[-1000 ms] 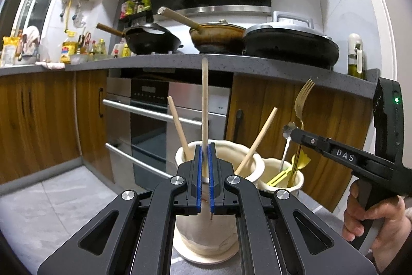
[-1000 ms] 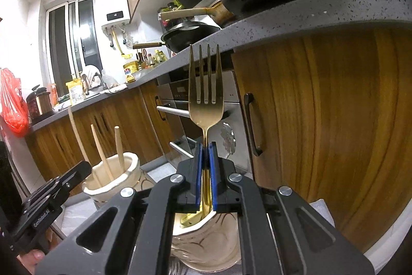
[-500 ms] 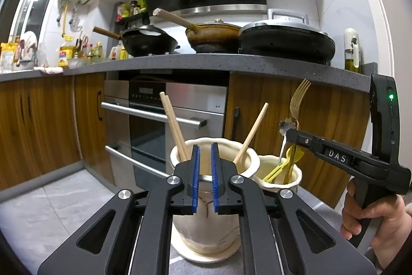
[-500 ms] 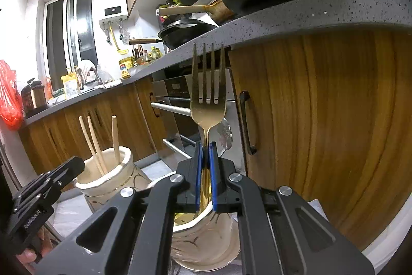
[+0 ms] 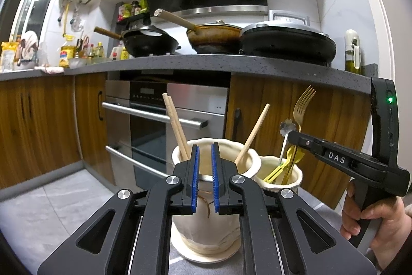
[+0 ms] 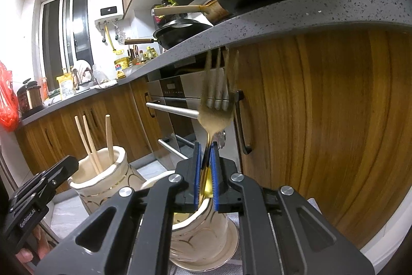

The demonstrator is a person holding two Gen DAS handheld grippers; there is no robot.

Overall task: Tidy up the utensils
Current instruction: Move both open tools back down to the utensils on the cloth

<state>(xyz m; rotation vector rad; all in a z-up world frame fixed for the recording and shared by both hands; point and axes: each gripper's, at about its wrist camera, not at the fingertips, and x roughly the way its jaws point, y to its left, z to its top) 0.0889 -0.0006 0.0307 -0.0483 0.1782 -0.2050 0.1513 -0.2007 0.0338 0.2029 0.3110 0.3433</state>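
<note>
The left gripper (image 5: pixel 204 175), its blue-padded jaws slightly apart on nothing, hangs level at the rim of the larger cream ceramic pot (image 5: pixel 206 218), which holds three pale wooden chopsticks (image 5: pixel 175 125). Just right, touching it, the smaller cream ceramic pot (image 6: pixel 200 236) holds yellow utensils. The right gripper (image 6: pixel 206 172) is opening; the gold metal fork (image 6: pixel 216 117), blurred and tilted, stands between its pads over that pot. Brown wooden cabinet doors (image 6: pixel 322 125) stand close behind; grey tiled floor (image 5: pixel 46 210) lies open left.

Three pans (image 5: pixel 287 44) occupy the grey countertop (image 5: pixel 206 63); a steel oven (image 5: pixel 164 125) sits below, between wooden cabinets (image 5: pixel 36 125).
</note>
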